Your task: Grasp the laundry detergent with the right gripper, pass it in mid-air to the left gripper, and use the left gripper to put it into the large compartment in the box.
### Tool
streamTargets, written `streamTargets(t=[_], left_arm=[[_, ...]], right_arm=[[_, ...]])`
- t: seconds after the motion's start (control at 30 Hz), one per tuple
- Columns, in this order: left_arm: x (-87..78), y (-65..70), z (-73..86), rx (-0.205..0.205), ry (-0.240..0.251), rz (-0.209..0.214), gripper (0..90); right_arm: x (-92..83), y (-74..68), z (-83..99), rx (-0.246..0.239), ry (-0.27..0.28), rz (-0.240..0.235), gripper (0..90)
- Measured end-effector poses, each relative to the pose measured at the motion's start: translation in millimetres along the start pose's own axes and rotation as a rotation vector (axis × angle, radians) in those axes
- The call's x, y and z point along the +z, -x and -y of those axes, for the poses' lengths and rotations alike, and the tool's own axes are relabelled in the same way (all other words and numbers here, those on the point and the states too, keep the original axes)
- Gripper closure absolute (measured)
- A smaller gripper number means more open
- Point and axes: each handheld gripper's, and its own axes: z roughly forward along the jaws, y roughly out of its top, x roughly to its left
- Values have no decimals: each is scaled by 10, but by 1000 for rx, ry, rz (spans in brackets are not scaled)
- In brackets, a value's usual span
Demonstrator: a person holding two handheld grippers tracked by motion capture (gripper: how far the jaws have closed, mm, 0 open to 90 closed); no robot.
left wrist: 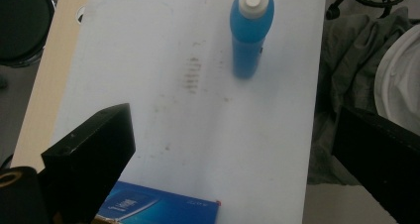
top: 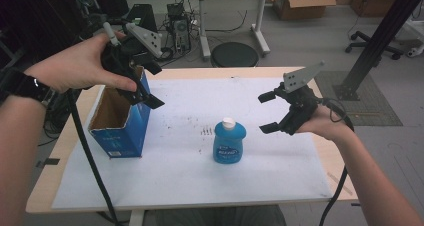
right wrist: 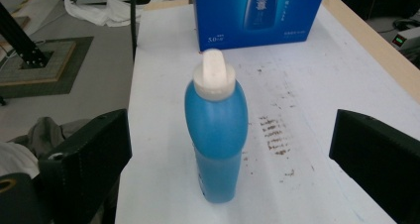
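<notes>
Bottle: I see the blue bottle (top: 229, 142) upright near the desk's (top: 70, 136) middle.
Right tongs (top: 268, 112): wide, beside the bottle, empty.
Left tongs (top: 148, 99): wide, above the blue box (top: 120, 128) by the left edge.

High cam looks down on table (top: 190, 186) – both tool cams share bottle (right wrist: 216, 135).
</notes>
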Motion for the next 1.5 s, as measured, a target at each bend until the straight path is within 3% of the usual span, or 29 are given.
streamTargets(t=[0.3,0.83,1.5], left_arm=[[10,-8,-8,-2,0,4,43],[20,4,-18,1,-4,13,44],[39,11,-5,2,-5,19,44]], right_arm=[[149,85,290,43,38,-10,24],[503,161,626,101,57,-23,19],[975,126,735,109,70,-81,27]])
